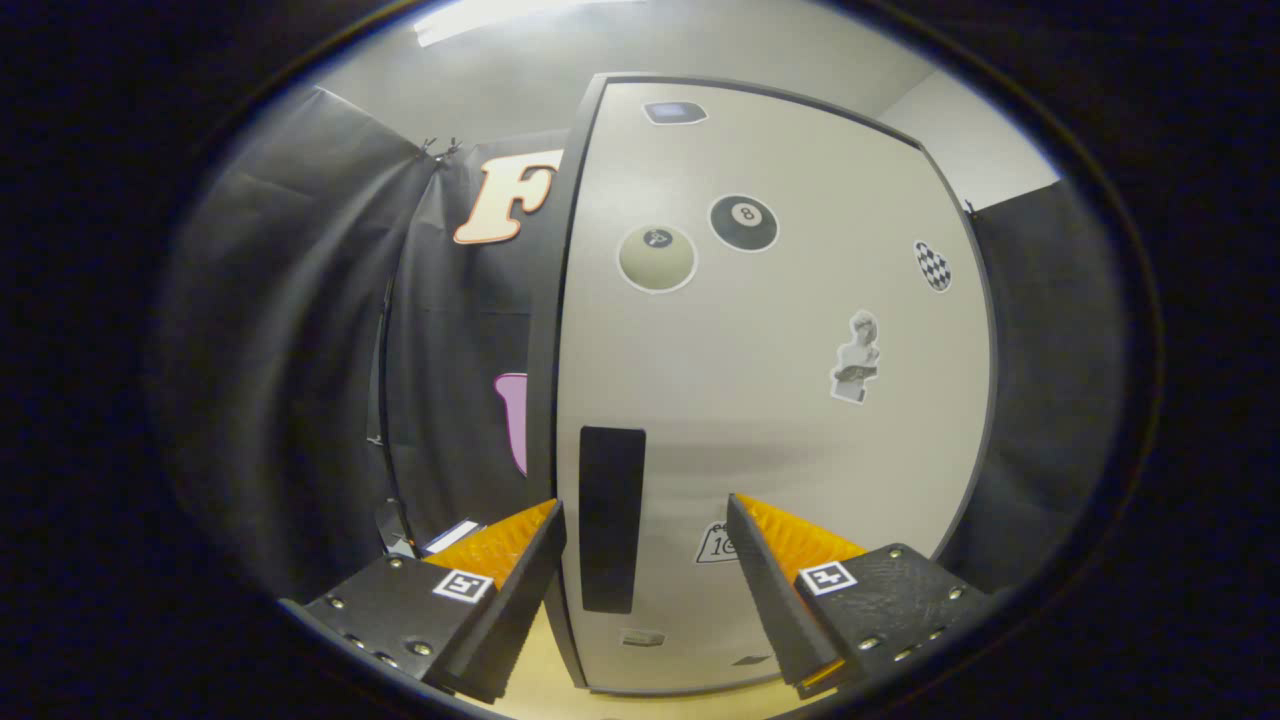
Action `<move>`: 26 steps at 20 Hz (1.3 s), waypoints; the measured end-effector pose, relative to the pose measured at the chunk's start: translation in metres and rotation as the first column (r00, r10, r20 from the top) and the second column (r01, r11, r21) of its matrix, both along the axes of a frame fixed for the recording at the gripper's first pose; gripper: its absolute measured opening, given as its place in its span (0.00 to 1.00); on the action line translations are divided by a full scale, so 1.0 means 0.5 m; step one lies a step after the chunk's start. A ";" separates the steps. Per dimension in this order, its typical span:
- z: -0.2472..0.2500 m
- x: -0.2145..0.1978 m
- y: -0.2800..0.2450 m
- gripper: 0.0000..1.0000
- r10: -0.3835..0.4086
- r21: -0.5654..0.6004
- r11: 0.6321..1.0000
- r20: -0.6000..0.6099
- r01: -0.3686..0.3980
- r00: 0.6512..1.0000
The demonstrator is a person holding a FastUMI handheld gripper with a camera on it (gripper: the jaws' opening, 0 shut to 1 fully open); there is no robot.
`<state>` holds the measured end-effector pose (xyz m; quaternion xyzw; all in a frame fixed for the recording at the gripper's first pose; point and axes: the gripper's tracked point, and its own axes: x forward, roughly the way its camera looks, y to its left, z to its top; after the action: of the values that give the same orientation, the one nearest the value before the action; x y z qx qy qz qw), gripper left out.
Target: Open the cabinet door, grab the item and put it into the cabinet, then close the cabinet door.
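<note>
Gripper (645, 580) spread wide, nothing between its fingers, holding nothing, aimed straight at tall pale-grey flat-fronted cabinet door (770, 430) in dark frame. Door closed, flush within its frame. Long black rectangular recessed handle (611, 518) upright near door's left edge, low on the panel, seen in the gap between the two fingers, nearer the left finger (510, 590) than the right finger (775, 590). Whether either finger touches the door: cannot tell. Left finger level with door's left edge and dark frame; right finger in front of the door's lower middle.

Stickers scattered across the door: black round eight-ball sticker (744, 222) near the top, pale cream round ball sticker (657, 258) just beside it to the left and slightly lower, small dark rectangular sticker (675, 112) close to the top edge, black-and-white chequered oval sticker (932, 266) near the right edge, grey bust-figure sticker (856, 358) at mid-height on the right half, small white outlined sticker (716, 545) low down between the fingers, partly hidden by the right finger.

Light wooden surface (545, 680) under the cabinet's bottom edge, visible between the fingers. Black cloth wall (300, 350) hanging to the left of the cabinet and to its right. Small flat white object (450, 535) low beside the cloth, just beyond the left finger, too small to identify. Item to be stored: cannot tell where.
</note>
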<state>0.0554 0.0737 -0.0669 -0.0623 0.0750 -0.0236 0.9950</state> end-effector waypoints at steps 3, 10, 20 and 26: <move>-0.018 0.020 0.008 0.89 0.003 0.026 1.000 -0.030 -0.002 1.000; -0.044 0.040 0.014 0.56 -0.016 -0.039 0.999 -0.040 0.014 0.999; -0.050 0.037 0.024 0.28 -0.052 -0.020 0.998 -0.029 0.051 0.998; -0.051 0.032 0.023 0.21 -0.065 0.008 0.998 -0.053 0.065 0.996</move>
<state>0.0713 0.0852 -0.0924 -0.0558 0.1033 -0.0540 0.9916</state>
